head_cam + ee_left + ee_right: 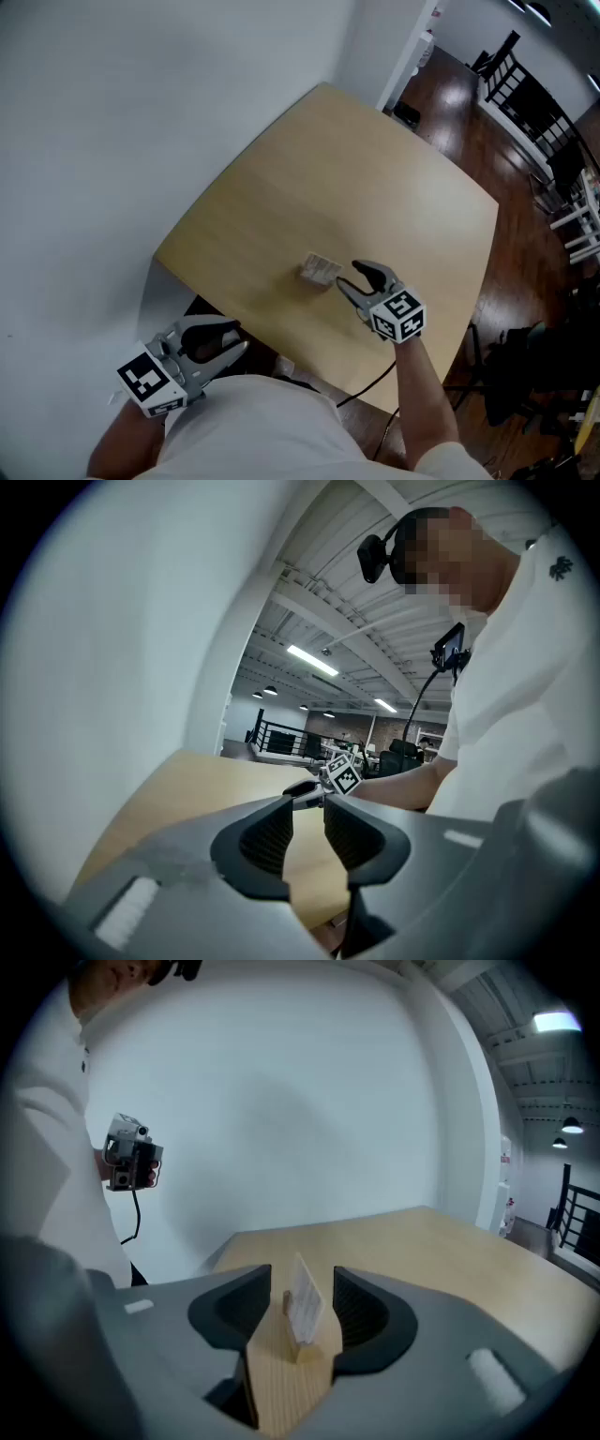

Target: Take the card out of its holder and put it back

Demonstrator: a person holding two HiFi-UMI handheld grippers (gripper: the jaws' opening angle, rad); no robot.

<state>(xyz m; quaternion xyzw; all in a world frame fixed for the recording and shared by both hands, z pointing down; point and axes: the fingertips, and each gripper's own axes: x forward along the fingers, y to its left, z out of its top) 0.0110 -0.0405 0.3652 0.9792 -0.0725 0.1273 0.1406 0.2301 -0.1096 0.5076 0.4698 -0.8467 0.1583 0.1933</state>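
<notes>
A small white printed card [322, 268] stands upright in a low wooden holder [308, 273] near the middle of the light wooden table [375, 169]. My right gripper [348, 275] is open just to the right of it, its jaws pointing at the card with a small gap left to it. In the right gripper view the card [304, 1303] and holder [297, 1348] sit centred ahead of the open right gripper [302, 1314], untouched. My left gripper [242, 337] is open and empty beyond the table's near edge, close to my body. In its own view the left gripper [307, 832] holds nothing.
A white wall [141, 112] runs along the table's left side. Dark wooden floor [525, 253] lies to the right, with black chairs [525, 94] at the far right. A black cable [370, 382] hangs over the table's near edge. The right gripper's marker cube [343, 776] shows in the left gripper view.
</notes>
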